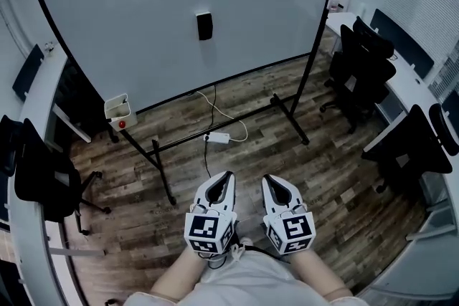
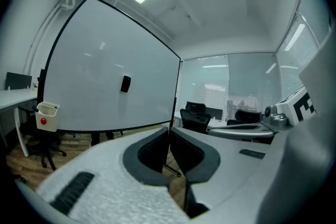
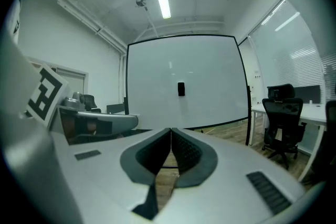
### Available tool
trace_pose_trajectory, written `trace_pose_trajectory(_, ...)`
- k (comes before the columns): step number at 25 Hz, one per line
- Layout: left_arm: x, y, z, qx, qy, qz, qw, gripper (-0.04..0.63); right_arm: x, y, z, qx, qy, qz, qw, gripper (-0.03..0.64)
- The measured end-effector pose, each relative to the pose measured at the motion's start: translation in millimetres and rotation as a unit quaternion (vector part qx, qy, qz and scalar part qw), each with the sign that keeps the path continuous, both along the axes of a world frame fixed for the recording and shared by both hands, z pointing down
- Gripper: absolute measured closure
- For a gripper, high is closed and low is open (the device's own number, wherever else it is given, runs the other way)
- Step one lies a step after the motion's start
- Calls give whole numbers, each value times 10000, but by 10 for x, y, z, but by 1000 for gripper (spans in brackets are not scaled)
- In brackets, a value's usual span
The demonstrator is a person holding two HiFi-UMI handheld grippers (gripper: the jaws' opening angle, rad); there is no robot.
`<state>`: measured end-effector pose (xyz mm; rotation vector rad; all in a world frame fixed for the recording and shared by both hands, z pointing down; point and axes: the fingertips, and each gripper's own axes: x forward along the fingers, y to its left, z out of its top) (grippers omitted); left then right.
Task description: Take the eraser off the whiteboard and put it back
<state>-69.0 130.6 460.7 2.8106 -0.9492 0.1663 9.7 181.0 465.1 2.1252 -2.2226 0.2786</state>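
A small black eraser clings to the middle of a big whiteboard on a black rolling stand. The left gripper view shows the eraser far off to the left, and the right gripper view has the eraser straight ahead. My left gripper and right gripper hang side by side low in the head view, well short of the board. Both are shut with nothing between the jaws, which meet at their tips in both gripper views.
A white bin with a red spot stands at the board's lower left corner. A white power strip and cable lie on the wood floor under the stand. Black office chairs and desks line the right side; another chair is at left.
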Motion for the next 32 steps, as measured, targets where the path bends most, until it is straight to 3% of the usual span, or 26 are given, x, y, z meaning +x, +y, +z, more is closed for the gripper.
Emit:
trace_pose_trajectory(9, 365, -890, 102, -39, 31, -204, 9998, 572, 371, -850, 83, -12, 37, -127, 9999, 589)
trace_pose_trajectory(21, 1016, -2774, -131, 152, 198, -240, 9994, 572, 1019, -2675, -126, 49, 370, -28, 9993, 589)
trace_pose_trajectory(32, 1092, -3790, -248, 387, 101, -689, 9968, 572, 1183, -3833, -276, 256, 561, -327, 9976, 589)
